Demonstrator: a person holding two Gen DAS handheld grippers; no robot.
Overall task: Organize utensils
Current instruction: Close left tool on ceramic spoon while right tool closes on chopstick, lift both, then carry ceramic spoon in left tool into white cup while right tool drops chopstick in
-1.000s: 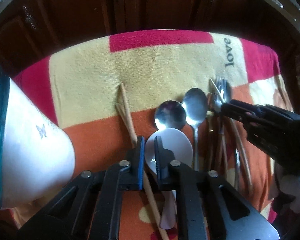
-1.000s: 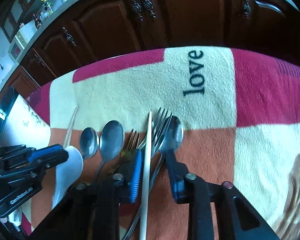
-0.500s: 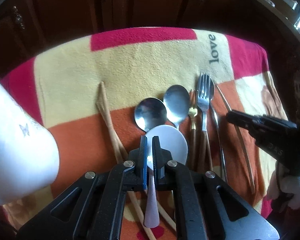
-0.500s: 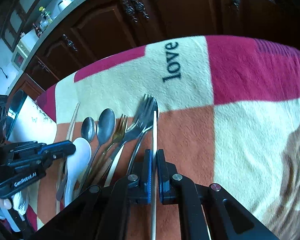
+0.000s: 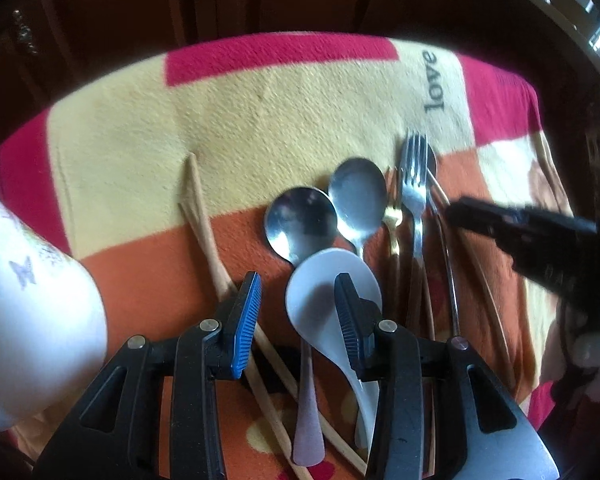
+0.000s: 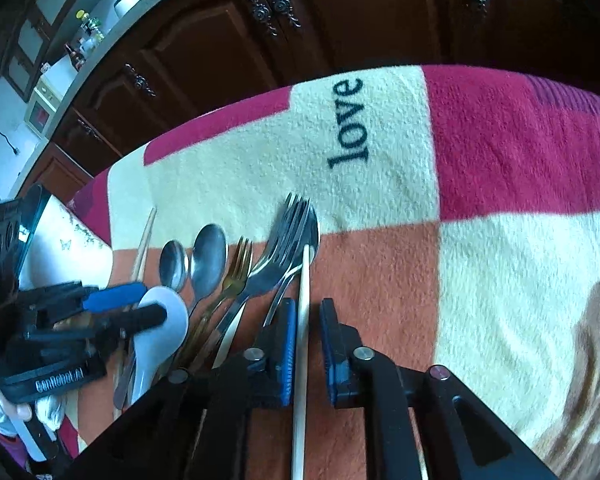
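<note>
The word "love" stands in dark lowercase letters on a cream square of the checked blanket (image 6: 380, 184), turned on its side so that it reads up toward the far edge; it shows in both wrist views, at the upper right in the left wrist view (image 5: 434, 80).

In the right wrist view, the black body of the left tool (image 6: 128, 306) carries pale raised lettering near its lower edge. It looks like "GenRobot.AI", though the last letters are blurred.

The white container (image 5: 28, 300) bears a small butterfly print with smudged marks beside it that cannot be read.
</note>
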